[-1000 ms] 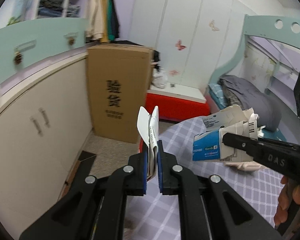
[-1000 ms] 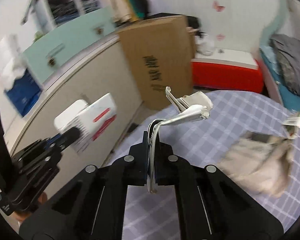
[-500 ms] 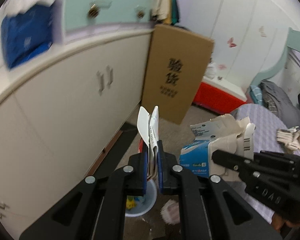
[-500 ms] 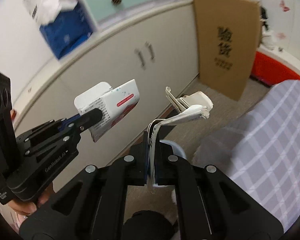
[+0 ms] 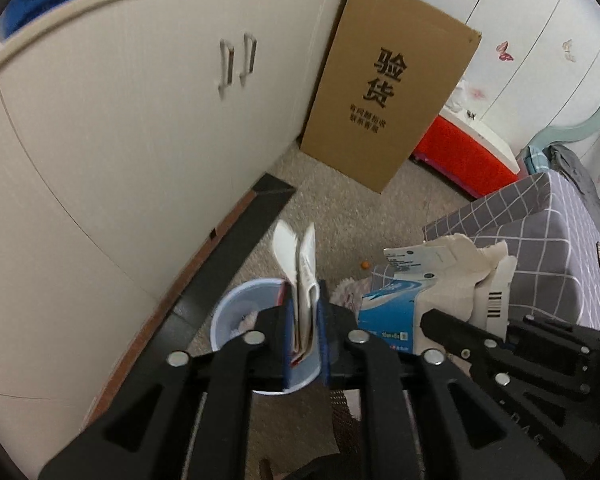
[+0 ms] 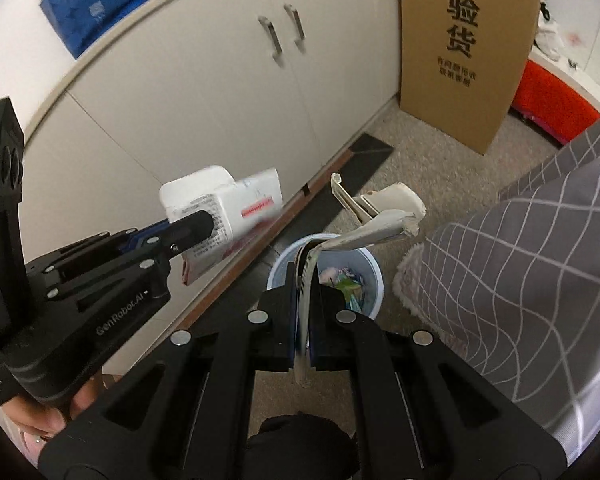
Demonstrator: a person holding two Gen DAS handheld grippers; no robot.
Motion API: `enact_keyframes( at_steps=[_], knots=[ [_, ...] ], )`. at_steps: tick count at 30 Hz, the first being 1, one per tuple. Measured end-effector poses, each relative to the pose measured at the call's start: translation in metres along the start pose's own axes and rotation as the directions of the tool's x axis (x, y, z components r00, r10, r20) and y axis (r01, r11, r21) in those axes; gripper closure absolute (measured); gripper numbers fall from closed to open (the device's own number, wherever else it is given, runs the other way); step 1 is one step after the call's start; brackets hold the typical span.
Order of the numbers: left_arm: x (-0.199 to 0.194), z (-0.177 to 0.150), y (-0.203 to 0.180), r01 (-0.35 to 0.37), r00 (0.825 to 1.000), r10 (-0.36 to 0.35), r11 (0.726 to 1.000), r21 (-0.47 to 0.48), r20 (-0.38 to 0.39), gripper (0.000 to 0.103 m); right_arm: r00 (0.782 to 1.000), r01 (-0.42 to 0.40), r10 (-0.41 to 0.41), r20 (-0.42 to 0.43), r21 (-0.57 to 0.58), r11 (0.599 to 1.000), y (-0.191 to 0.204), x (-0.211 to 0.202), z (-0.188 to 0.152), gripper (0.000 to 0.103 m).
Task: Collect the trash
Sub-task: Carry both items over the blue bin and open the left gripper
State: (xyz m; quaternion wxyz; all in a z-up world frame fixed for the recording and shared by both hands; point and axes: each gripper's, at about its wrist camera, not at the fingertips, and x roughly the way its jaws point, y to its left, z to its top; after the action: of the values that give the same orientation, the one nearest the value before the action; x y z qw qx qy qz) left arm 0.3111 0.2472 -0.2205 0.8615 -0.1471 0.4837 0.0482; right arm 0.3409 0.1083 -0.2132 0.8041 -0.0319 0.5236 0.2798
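With both cartons over the bin (image 6: 325,272), our left gripper (image 5: 303,316) is opening around the white carton (image 5: 300,276), and we keep our right gripper (image 6: 304,300) clenched on the flattened carton (image 6: 376,216) until centered.

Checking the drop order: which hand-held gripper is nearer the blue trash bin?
Left, narrowly, it seems. The left hand-held gripper, opening around a white carton, hangs over the blue trash bin; the right hand-held gripper, holding a crumpled carton, hovers above its rim.
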Motion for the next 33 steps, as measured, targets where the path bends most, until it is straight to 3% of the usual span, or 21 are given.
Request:
enact_keyframes(
  at_steps=[1, 2, 28, 33],
  knots=[
    [0.004, -0.001, 0.002, -0.013, 1.000, 0.013, 1.000, -0.008, -0.018, 0.045, 1.000, 0.007, -0.007, -0.007, 0.004, 1.000, -0.002, 0.004, 0.000, 0.098],
    [0.010, 0.000, 0.005, -0.036, 0.999, 0.035, 0.999, -0.022, -0.038, 0.036, 1.000, 0.010, -0.010, -0.013, 0.007, 1.000, -0.002, 0.008, 0.000, 0.098],
    [0.004, -0.014, 0.046, -0.110, 0.994, 0.108, 0.990, -0.083, -0.032, 0.032, 0.998, -0.016, 0.016, -0.059, 0.001, 1.000, 0.019, 0.028, 0.003, 0.098],
    [-0.004, -0.014, 0.062, -0.145, 0.989, 0.145, 0.982, -0.122, -0.008, 0.032, 0.996, -0.061, 0.062, -0.057, 0.022, 0.998, 0.023, 0.032, 0.010, 0.095]
  ],
)
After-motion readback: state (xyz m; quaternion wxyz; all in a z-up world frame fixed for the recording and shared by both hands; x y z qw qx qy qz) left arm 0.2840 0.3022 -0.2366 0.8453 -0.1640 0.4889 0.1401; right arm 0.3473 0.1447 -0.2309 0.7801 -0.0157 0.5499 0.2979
